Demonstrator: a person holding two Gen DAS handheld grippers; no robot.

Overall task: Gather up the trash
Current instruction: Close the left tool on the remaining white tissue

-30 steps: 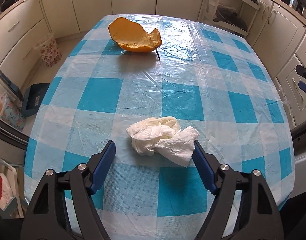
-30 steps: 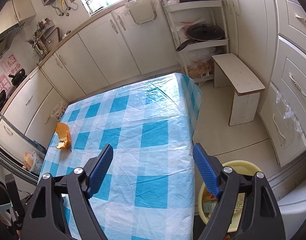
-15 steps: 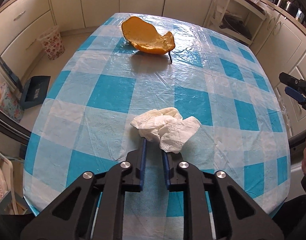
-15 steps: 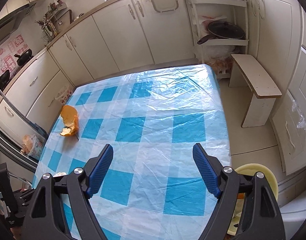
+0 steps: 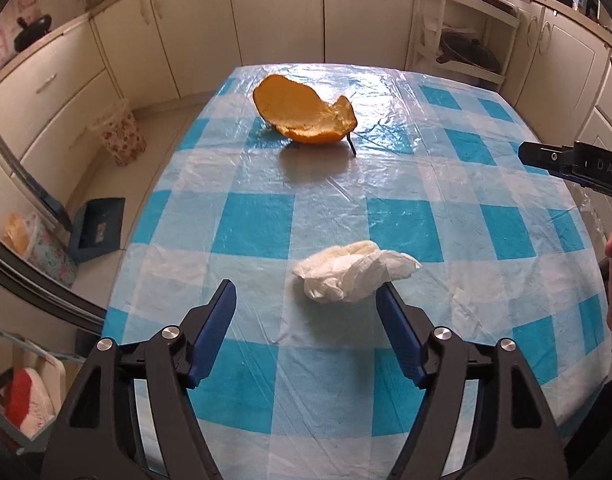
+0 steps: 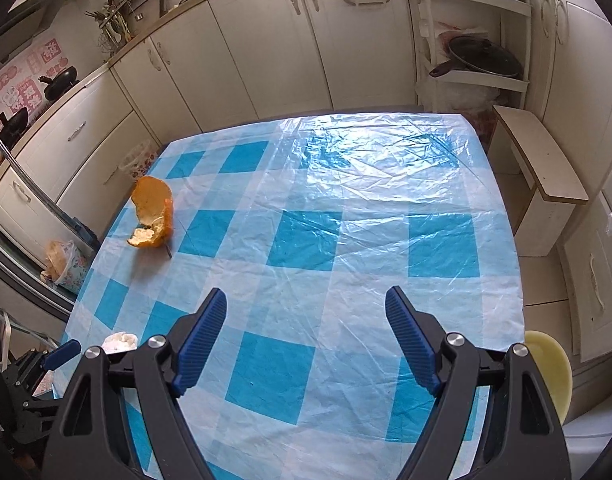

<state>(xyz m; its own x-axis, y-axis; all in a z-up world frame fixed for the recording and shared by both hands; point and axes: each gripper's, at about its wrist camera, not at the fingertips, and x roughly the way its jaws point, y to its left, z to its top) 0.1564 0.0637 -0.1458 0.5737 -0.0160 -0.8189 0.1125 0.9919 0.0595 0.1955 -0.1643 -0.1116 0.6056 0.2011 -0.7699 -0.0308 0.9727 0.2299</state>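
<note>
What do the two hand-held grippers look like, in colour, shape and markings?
Both the left gripper and the right gripper have black angular frames with round silver bolts and two long blue fingers with ribbed pads. Seen from the left wrist view, the right gripper's side carries pale letters, partly cut off. No cables show.

one crumpled tissue (image 5: 356, 270), one orange peel (image 5: 304, 110), two grippers (image 5: 306, 304)

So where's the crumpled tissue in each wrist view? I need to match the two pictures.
Left wrist: the crumpled tissue lies low and centre on the table, just ahead of the left gripper, nearer its right finger.
Right wrist: only a bit of it shows at the lower left edge, beside the right gripper's own left finger.
Shared landmark: the orange peel, on the cloth beyond the tissue in both.
</note>
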